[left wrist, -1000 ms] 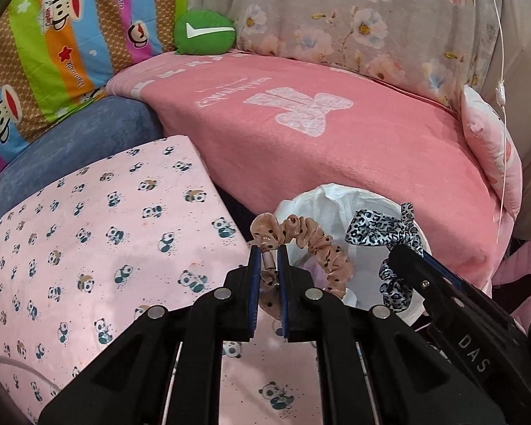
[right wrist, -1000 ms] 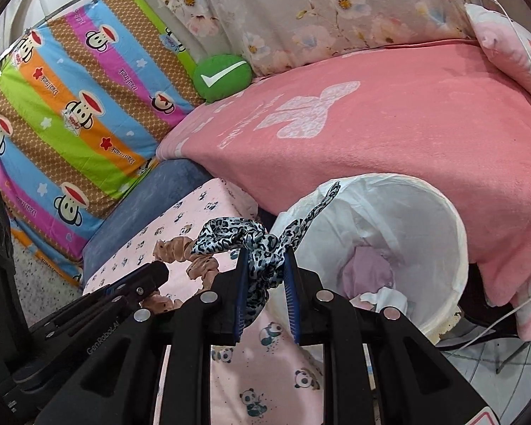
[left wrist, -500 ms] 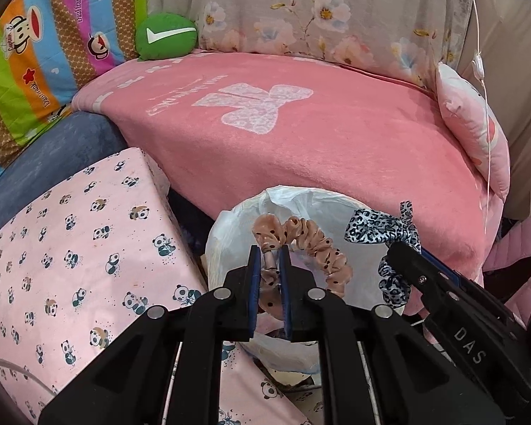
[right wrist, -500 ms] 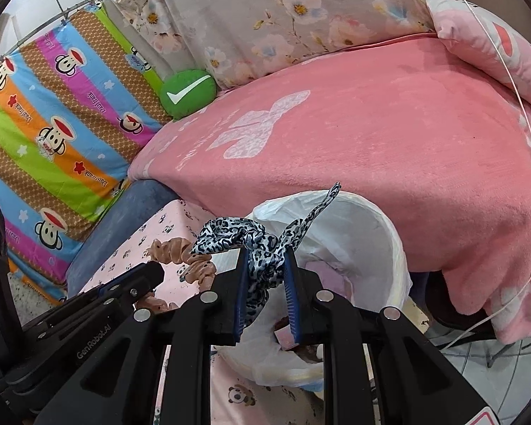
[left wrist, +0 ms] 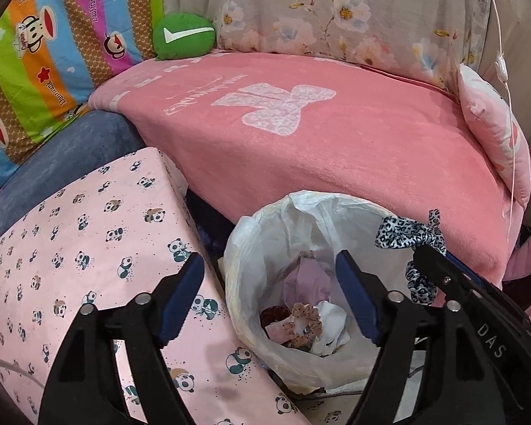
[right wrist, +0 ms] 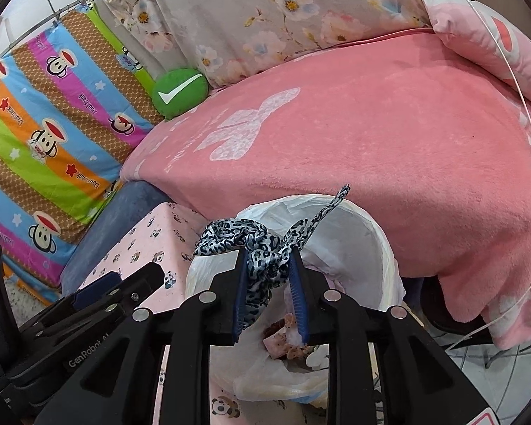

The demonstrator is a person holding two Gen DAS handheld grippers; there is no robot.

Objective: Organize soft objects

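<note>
A white-lined bin (left wrist: 251, 248) stands in front of the pink sofa. A tan dotted scrunchie (left wrist: 302, 322) lies at its bottom among pink and white cloth pieces. My left gripper (left wrist: 267, 258) hovers over the bin with its jaws opening wide and nothing between them. My right gripper (right wrist: 268, 253) is above the bin's rim (right wrist: 371, 233). Its jaws are opening, and a leopard-print scrunchie (right wrist: 262, 244) still hangs pinched between the pads. The same scrunchie (left wrist: 403, 237) shows at the right of the left wrist view.
A pink panda-print cushion (left wrist: 88, 248) sits left of the bin, with a blue cushion (left wrist: 63, 152) behind it. The sofa's pink blanket (left wrist: 336, 141) carries a green check-mark cushion (left wrist: 182, 37) and a pink pillow (left wrist: 492, 134). A white cable (left wrist: 509, 106) hangs at right.
My left gripper opened and the tan scrunchie dropped into the bin. Both grippers moved from over the panda cushion to over the bin. The right jaws have widened slightly around the leopard scrunchie.
</note>
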